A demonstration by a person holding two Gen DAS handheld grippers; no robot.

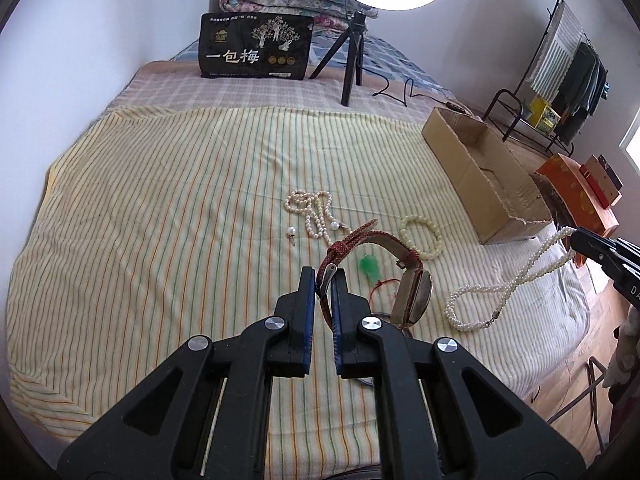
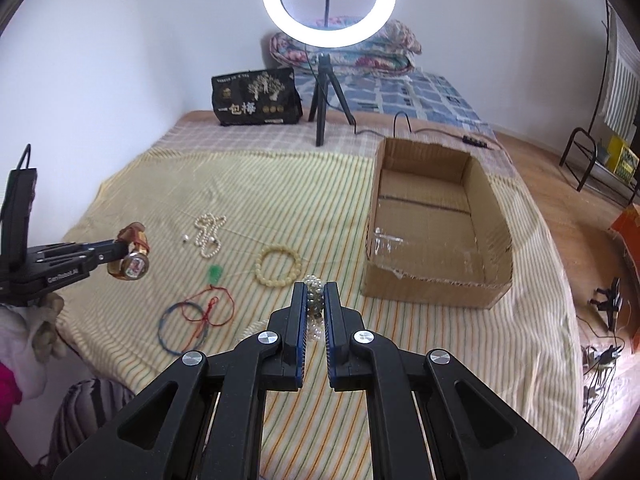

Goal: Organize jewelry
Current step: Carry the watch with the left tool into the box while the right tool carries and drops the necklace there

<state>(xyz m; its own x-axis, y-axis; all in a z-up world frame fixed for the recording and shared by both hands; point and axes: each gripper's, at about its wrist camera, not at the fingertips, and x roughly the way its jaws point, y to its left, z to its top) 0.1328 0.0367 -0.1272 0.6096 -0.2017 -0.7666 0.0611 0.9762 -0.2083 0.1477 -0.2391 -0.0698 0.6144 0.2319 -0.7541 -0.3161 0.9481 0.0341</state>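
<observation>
My left gripper [image 1: 324,271] is shut on the red-brown strap of a wristwatch [image 1: 414,292], which hangs above the striped bedspread; the right wrist view shows this watch [image 2: 134,265] at the left gripper [image 2: 119,251]. My right gripper [image 2: 314,285] is shut on a white pearl necklace [image 2: 315,300], whose loop [image 1: 500,286] dangles from the right gripper [image 1: 576,239] in the left wrist view. On the bedspread lie a cream bead bracelet [image 2: 279,266], a pile of pearl strands [image 2: 209,234], a green pendant [image 2: 215,273] on red cord, and a blue ring [image 2: 178,330].
An open cardboard box [image 2: 432,286] sits on the bed to the right of the jewelry, its inside bare. A ring light on a tripod [image 2: 325,92] and a black bag [image 2: 256,98] stand at the far end. The bed edge and wooden floor lie right.
</observation>
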